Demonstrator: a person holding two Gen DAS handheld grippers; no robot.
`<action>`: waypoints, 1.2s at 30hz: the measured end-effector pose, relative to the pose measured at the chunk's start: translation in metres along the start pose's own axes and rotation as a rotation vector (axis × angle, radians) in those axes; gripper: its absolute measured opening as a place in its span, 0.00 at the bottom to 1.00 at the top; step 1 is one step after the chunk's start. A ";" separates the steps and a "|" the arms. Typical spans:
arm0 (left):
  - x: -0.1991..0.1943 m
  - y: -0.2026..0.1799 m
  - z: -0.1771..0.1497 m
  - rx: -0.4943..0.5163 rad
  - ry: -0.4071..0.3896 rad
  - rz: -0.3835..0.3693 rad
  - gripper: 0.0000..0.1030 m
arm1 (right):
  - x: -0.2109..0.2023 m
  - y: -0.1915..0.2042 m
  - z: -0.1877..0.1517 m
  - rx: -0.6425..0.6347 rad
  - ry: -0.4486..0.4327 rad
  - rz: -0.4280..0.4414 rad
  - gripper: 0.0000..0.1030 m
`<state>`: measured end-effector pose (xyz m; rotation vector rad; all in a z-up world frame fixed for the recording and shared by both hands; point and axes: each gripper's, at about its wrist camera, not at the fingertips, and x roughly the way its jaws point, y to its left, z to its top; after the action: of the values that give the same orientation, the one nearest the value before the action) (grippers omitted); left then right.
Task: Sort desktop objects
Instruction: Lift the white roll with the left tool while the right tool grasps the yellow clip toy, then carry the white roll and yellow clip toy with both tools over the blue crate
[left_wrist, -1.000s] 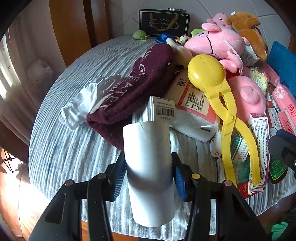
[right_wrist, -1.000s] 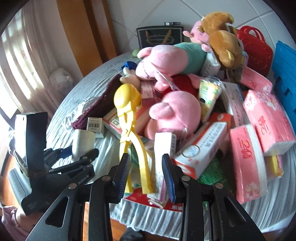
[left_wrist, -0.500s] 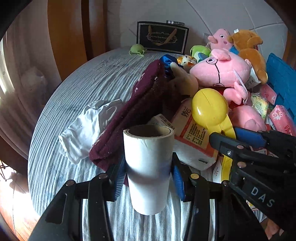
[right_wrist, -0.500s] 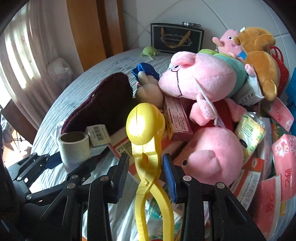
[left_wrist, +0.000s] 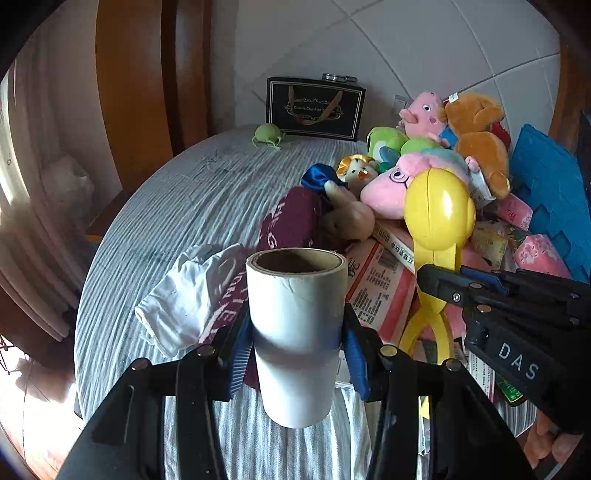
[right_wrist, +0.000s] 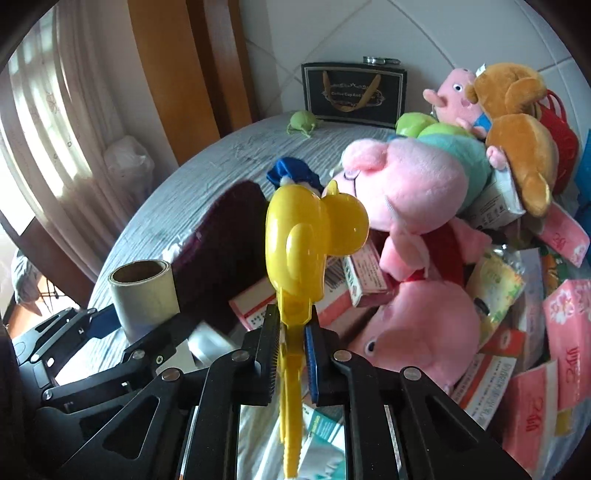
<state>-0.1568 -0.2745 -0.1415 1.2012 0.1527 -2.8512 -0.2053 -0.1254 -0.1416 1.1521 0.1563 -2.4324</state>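
My left gripper (left_wrist: 295, 332) is shut on a white paper roll (left_wrist: 295, 332) with a cardboard core, held upright above the table; the roll also shows in the right wrist view (right_wrist: 142, 295). My right gripper (right_wrist: 291, 328) is shut on the neck of a yellow snowball-maker clip (right_wrist: 306, 240), lifted so its round head stands up; the clip also shows in the left wrist view (left_wrist: 439, 218). The right gripper body (left_wrist: 517, 332) is close on the right of the roll.
A maroon knit hat (left_wrist: 291, 221) and white cloth (left_wrist: 184, 291) lie on the grey striped tablecloth (left_wrist: 184, 199). Plush toys (right_wrist: 413, 184), pink tissue packs (right_wrist: 569, 325) and boxes are piled on the right. A black gift bag (left_wrist: 314, 107) stands at the back.
My right gripper closed on the yellow clip and raised it. My left gripper lifted the roll higher and tilted the view up.
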 end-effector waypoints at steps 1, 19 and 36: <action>-0.004 -0.003 0.003 0.010 -0.010 0.004 0.43 | -0.008 -0.002 0.003 0.003 -0.013 -0.003 0.10; 0.041 -0.009 -0.041 0.009 0.188 0.024 0.71 | -0.026 -0.044 -0.026 0.098 0.008 0.004 0.10; -0.010 -0.041 0.009 0.065 -0.008 0.048 0.43 | -0.063 -0.042 -0.003 0.089 -0.097 0.013 0.09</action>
<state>-0.1595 -0.2343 -0.1251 1.1878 0.0309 -2.8397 -0.1872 -0.0656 -0.0995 1.0665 0.0103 -2.4998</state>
